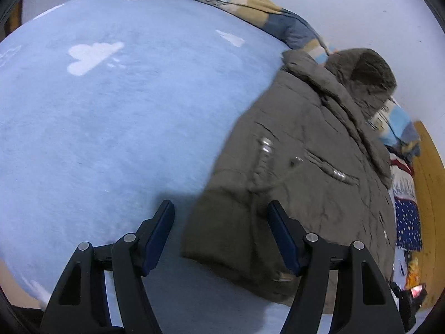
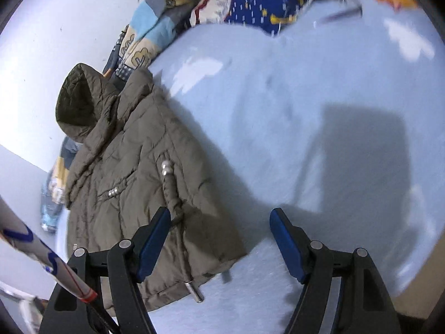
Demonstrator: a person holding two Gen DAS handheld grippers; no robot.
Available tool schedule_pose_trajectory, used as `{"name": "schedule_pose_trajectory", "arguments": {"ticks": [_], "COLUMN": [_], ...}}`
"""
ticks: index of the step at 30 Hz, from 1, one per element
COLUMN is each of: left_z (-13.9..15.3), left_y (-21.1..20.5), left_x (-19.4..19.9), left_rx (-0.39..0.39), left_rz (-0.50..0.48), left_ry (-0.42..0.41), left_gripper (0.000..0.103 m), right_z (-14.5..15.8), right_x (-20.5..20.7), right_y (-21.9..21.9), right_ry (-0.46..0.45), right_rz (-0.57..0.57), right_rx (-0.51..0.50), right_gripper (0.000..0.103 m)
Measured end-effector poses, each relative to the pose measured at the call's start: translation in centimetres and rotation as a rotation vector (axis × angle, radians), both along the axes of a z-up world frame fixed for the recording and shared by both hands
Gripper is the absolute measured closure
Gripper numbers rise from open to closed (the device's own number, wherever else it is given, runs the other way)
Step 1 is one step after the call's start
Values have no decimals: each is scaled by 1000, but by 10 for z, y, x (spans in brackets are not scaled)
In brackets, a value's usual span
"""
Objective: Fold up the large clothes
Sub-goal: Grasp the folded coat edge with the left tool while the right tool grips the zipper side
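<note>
My 2 grippers, left (image 1: 221, 231) and right (image 2: 219, 239), hover with fingers spread, empty. The coat (image 1: 300, 172) on the bed (image 1: 111, 125) looks puffy, soft and slippery. I'd pinch its near hem corners.

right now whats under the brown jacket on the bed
The brown jacket lies flat on the light blue cloud-print blanket; its hood rests against patchwork bedding. Anything beneath the jacket itself is hidden.

**Right gripper spread wide over the coat**

Right gripper (image 2: 219, 222) hangs with jaws apart, nothing between them, above the blue sheet (image 2: 306, 111). The olive coat (image 2: 133, 172) lies flat, hood (image 2: 78, 100) toward the wall; a drawcord (image 2: 172, 192) trails over its hem.
</note>
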State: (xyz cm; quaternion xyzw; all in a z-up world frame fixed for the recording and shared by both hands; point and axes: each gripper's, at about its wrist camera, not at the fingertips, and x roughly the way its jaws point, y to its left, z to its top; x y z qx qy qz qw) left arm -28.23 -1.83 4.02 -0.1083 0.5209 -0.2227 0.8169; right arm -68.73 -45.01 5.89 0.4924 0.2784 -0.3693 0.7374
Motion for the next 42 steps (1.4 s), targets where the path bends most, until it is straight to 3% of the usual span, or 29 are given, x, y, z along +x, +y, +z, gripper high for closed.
{"name": "schedule_pose_trajectory", "arguments": {"ticks": [2,4,5,6,7,12,19,26,29,31,35,36,38,42], "left_z": [-1,1,2,2,2,13,45,57,62,57,49,49,53,68], "left_y": [-10,-20,-22,-23,-24,-36,-36,-27,-22,-20,-5,1,8,4], "left_x": [-8,-19,-21,-21,-21,-30,-62,-88,-88,-82,-62,-58,-53,-59], "left_rx": [-8,7,3,1,4,65,107,130,137,147,135,131,144,156], "left_rz": [-48,-90,-101,-103,-104,-145,-209,-260,-250,-225,-136,-102,-43,-26], "left_ry": [-1,-43,-53,-61,-70,-172,-325,-362,-380,-348,-246,-239,-257,-360], "left_gripper": [35,49,66,69,71,80,83,83,83,80,56,54,53,47], "right_z": [-6,-8,-9,-8,-6,16,49,67,67,61,51,49,50,72], "right_x": [5,18,25,28,33,47,44,28,20,15,8,4,-4,-26], "right_y": [3,8,12,14,16,33,55,69,69,68,54,51,50,64], "right_ry": [-27,-55,-67,-76,-79,23,109,121,118,136,136,119,111,154], "right_rz": [11,61,88,103,118,154,191,199,186,166,125,114,79,-52], "right_rx": [18,21,21,13,-9,-170,-365,-405,-377,-344,-237,-205,-180,-313], "right_gripper": [26,41,53,73,79,89,91,91,92,91,77,67,57,56]}}
